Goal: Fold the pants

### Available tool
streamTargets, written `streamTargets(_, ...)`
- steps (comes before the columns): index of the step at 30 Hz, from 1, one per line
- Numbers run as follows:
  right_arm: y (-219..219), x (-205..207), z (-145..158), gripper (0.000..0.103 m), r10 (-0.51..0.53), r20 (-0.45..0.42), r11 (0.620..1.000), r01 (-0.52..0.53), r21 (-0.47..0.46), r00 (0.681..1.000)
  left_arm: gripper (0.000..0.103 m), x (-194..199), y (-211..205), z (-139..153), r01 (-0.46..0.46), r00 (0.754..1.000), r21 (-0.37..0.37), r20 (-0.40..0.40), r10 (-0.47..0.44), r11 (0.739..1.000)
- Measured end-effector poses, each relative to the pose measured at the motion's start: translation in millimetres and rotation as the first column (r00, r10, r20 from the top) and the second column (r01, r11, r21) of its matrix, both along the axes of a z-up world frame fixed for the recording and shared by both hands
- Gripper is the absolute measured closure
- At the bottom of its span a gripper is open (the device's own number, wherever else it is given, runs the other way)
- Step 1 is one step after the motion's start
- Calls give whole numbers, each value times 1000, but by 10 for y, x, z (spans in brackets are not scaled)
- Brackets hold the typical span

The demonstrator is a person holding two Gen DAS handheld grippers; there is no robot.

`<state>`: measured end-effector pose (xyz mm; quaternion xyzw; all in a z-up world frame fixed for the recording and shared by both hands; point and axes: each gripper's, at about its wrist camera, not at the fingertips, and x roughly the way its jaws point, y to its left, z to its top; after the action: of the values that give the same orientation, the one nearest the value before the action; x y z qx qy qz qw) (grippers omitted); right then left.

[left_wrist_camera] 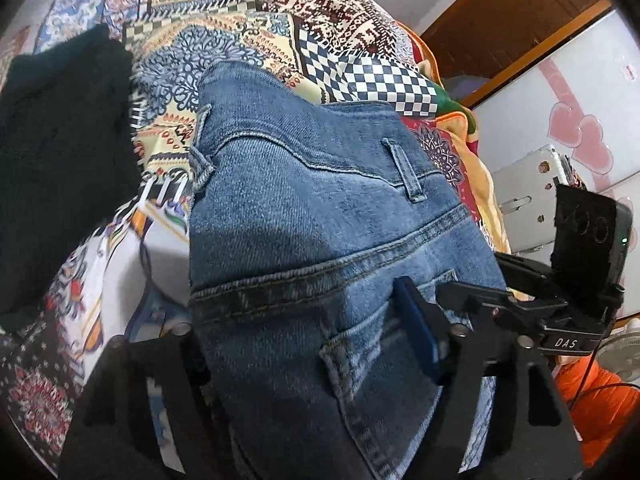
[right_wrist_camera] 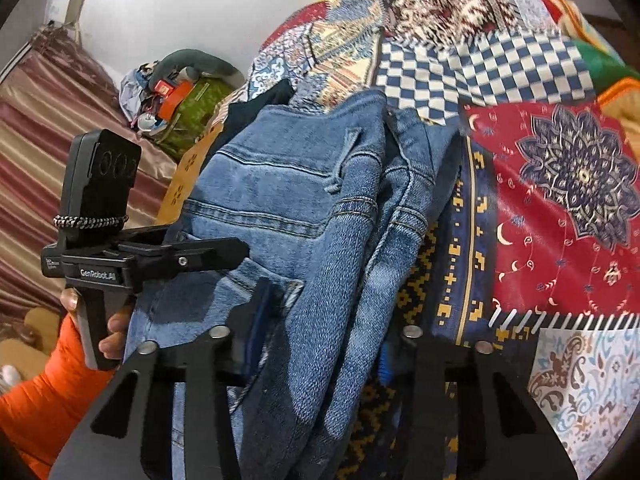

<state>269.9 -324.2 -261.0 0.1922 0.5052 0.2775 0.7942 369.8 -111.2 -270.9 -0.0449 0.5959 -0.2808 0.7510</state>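
Denim pants (left_wrist_camera: 304, 216) hide both gripper (left_wrist_camera: 308, 344) tips (right_wrist_camera: 316, 340); grip state unclear.

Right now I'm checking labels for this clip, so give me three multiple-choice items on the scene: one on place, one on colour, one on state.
1. Where does the black knitted garment lie in the left wrist view?
A. left of the blue denim jeans
B. on top of them
C. in a gripper

2. What colours is the checkerboard patch of the patterned patchwork bedspread?
A. red and yellow
B. navy and white
C. green and black

3. What is the left gripper doing?
A. open, away from cloth
B. holding a hanger
C. closed on the jeans

Answers: 1 A, it lies on the bedspread beside the jeans. 2 B, dark blue and white squares show. 3 C, denim fills the space between its fingers.
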Motion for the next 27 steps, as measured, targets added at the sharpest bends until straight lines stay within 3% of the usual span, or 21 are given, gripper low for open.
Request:
streamTargets(9, 162, -229, 352, 78, 49, 92, 999, -47, -25, 995, 48, -516, 257, 455, -55, 991, 20, 123, 52, 998)
streamTargets(15, 454, -293, 755, 81, 95, 195, 995, -88, -47, 976, 50, -663, 615, 896, -127, 963, 3, 240, 123, 992)
streamTargets(22, 933, -63, 1192, 83, 150, 322, 988, -132, -76, 935, 51, -538, 1147, 1375, -236, 901, -29, 367, 230, 971)
streamTargets(27, 1290, 295, 1451, 83, 191, 392, 981, -164, -102, 900, 51, -215, 1455, 1602, -299, 847, -39, 449, 284, 953)
